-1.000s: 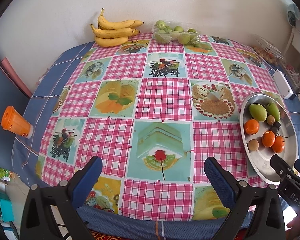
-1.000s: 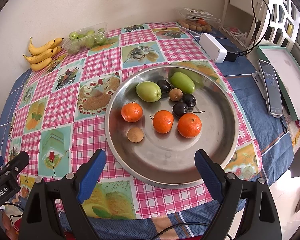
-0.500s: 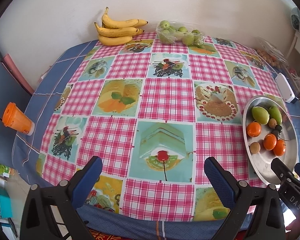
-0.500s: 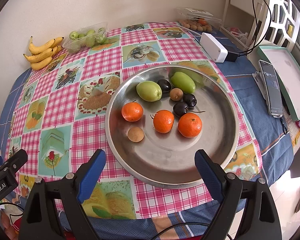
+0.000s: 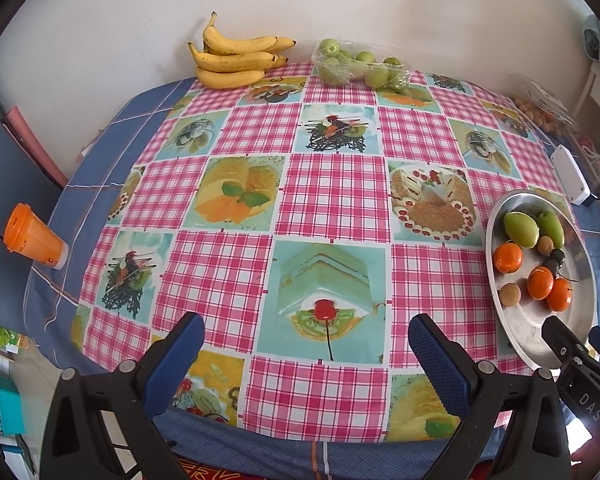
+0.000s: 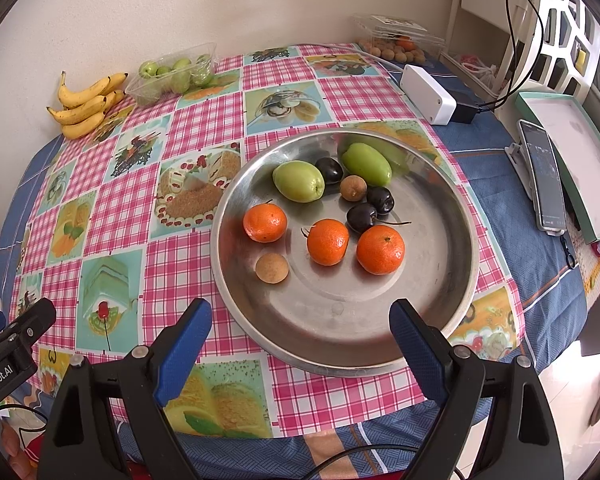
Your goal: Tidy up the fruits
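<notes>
Here both grippers, left and right, stand wide open and hold nothing, near the front rim of the tray. Inside the tray lie three oranges, two green fruits and dark plums. Bananas lie far behind the tray, by the wall.

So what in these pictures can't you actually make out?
- Fruit in the far clear box, right wrist view: too small and behind plastic to name.
- Orange cup, left wrist view: lid on, contents hidden.
- Phone screen, right wrist view: too steeply angled to read.
- Right gripper, left wrist view: cut off by the frame edge.
</notes>
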Demonstrator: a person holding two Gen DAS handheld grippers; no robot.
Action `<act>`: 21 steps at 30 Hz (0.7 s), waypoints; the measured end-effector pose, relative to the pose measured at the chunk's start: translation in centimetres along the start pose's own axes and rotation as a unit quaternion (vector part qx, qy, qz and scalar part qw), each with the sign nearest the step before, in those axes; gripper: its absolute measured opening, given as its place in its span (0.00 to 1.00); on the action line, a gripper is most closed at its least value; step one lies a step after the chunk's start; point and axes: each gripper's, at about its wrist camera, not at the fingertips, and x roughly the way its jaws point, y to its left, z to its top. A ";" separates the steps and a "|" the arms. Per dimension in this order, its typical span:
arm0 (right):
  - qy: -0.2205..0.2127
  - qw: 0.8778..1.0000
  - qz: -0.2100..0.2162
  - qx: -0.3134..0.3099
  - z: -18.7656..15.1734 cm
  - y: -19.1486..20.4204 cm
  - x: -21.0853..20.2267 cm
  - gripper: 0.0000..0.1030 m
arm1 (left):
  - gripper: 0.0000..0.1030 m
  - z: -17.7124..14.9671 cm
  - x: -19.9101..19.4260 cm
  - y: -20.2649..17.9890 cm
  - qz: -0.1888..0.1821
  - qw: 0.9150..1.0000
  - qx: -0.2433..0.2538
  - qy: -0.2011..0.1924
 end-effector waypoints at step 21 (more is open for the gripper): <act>0.001 1.000 0.000 0.000 0.0 0.0 0.0 0.88 | 1.00 -0.1 -0.4 -0.4 0.020 1.000 0.014 -0.016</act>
